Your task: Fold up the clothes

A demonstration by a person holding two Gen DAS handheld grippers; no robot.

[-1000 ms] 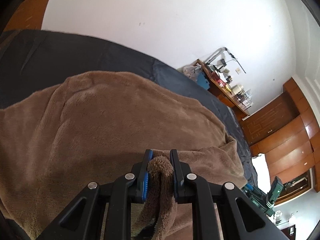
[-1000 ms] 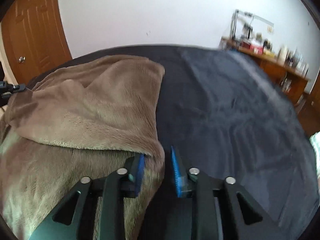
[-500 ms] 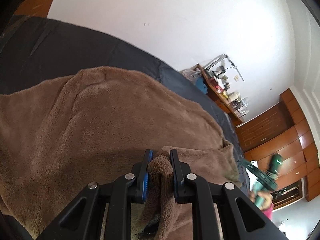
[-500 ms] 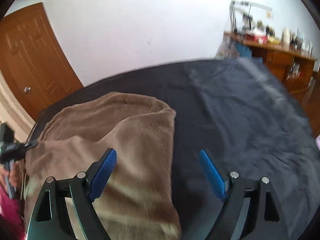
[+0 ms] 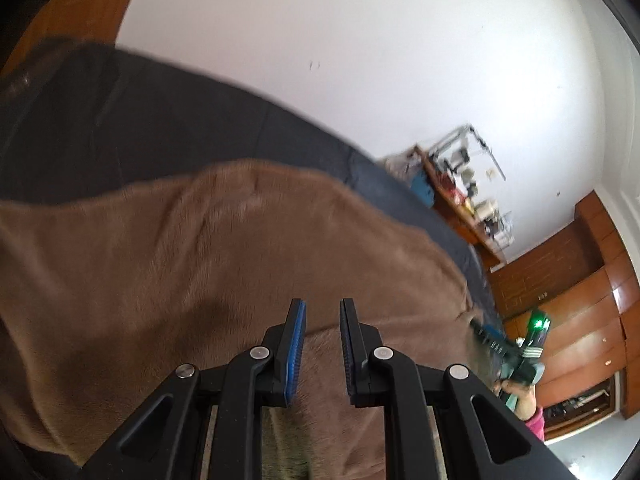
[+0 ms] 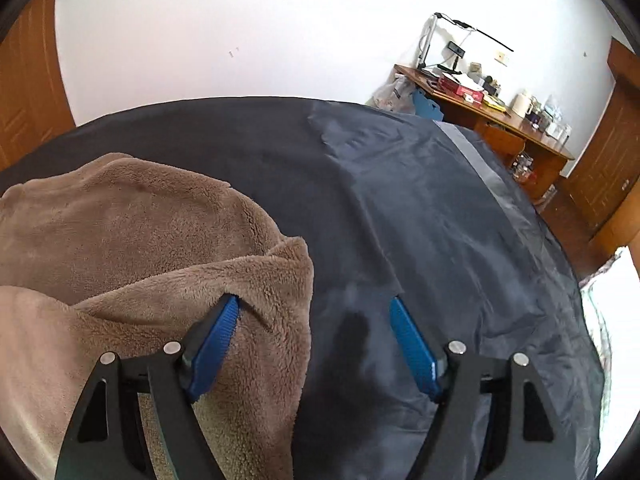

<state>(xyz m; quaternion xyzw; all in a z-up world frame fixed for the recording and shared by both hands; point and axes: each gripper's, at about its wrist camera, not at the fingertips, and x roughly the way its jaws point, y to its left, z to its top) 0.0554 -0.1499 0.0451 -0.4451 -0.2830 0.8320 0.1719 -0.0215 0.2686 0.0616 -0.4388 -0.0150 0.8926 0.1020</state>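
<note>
Closing the wide-spread fingers of the right gripper (image 6: 313, 303) around the folded edge of the plush brown fleece garment (image 6: 140, 216), heaped on the near left part of the dark grey bed (image 6: 420, 200); one finger tucked under the fold, the other over bare bed, neither pressing yet. Holds the left gripper (image 5: 322, 306) clenched narrow above the fleece at the bed's near side; cannot tell whether cloth is pinched there. Risks catching one layer only, or the bed's cover too, dragging the fold askew.
</note>
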